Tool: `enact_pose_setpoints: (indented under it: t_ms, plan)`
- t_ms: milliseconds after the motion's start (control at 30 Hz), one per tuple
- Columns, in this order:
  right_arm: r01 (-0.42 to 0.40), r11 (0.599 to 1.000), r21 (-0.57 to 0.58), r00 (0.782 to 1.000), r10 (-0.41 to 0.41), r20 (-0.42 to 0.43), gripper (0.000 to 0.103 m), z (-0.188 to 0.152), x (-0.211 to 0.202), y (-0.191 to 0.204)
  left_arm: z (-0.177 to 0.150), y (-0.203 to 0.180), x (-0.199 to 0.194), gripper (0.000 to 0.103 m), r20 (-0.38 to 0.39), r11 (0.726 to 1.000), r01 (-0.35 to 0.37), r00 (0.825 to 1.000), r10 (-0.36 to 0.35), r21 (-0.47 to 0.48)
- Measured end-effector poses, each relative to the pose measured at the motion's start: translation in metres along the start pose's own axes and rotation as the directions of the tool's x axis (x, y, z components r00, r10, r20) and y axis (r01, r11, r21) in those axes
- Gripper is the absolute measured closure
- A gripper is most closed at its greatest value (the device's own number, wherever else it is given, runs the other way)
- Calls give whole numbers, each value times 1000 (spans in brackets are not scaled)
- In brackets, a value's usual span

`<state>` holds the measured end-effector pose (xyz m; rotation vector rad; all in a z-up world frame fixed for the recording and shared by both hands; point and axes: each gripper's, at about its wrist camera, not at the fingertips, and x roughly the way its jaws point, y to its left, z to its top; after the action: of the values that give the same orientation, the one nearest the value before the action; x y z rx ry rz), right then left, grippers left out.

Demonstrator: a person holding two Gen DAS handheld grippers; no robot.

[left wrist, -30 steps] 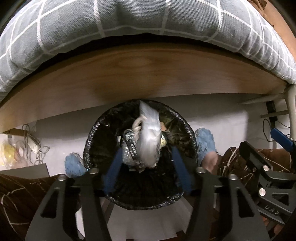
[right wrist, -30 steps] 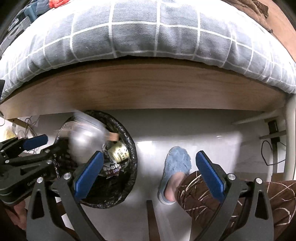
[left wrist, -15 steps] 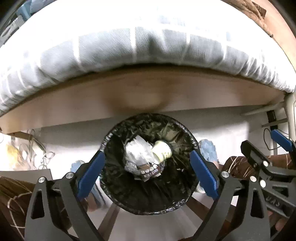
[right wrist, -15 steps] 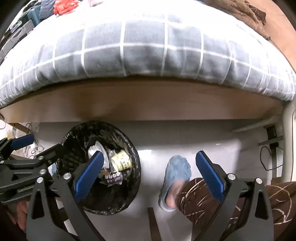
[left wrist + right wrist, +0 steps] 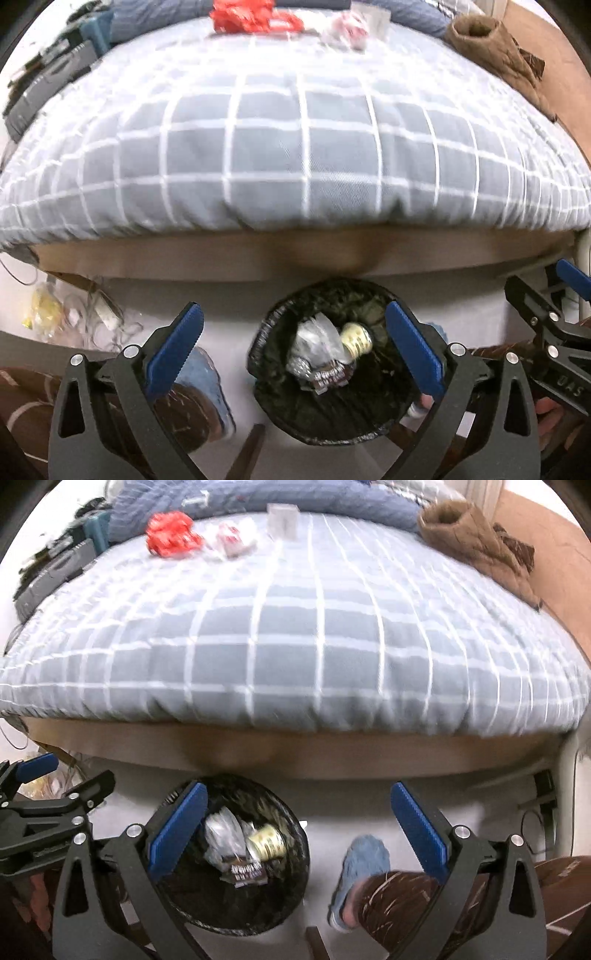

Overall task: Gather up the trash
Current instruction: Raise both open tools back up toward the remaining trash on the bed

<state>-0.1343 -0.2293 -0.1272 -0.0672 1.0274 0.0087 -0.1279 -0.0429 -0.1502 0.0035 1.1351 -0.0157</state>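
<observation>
A black-lined trash bin stands on the floor by the bed and holds a clear plastic bag, a small can and a wrapper. It also shows in the right wrist view. My left gripper is open and empty above the bin. My right gripper is open and empty to the bin's right. On the far side of the grey checked bed lie a red wrapper, a clear wrapper with red print and a small clear box.
A brown garment lies at the bed's far right. Dark gear sits at the bed's left edge. Cables and a yellow bag lie on the floor at the left. The person's blue slippers and legs are beside the bin.
My left gripper opened and let the plastic bag drop into the bin. Both grippers have since risen and tilted up, so the top of the bed has come into view.
</observation>
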Motion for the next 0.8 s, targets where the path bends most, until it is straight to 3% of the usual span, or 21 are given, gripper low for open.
enact_pose_setpoints:
  t_ms: [333,800]
  plan:
    - [-25,1000,-16,990,27,138,7,44,-33,27,32,33,-36,6,131,998,-10,991,18,-58]
    - [-43,998,-36,974,50,220,7,106,-40,43,84,55,-62,6,229,996,8,973,13,-91]
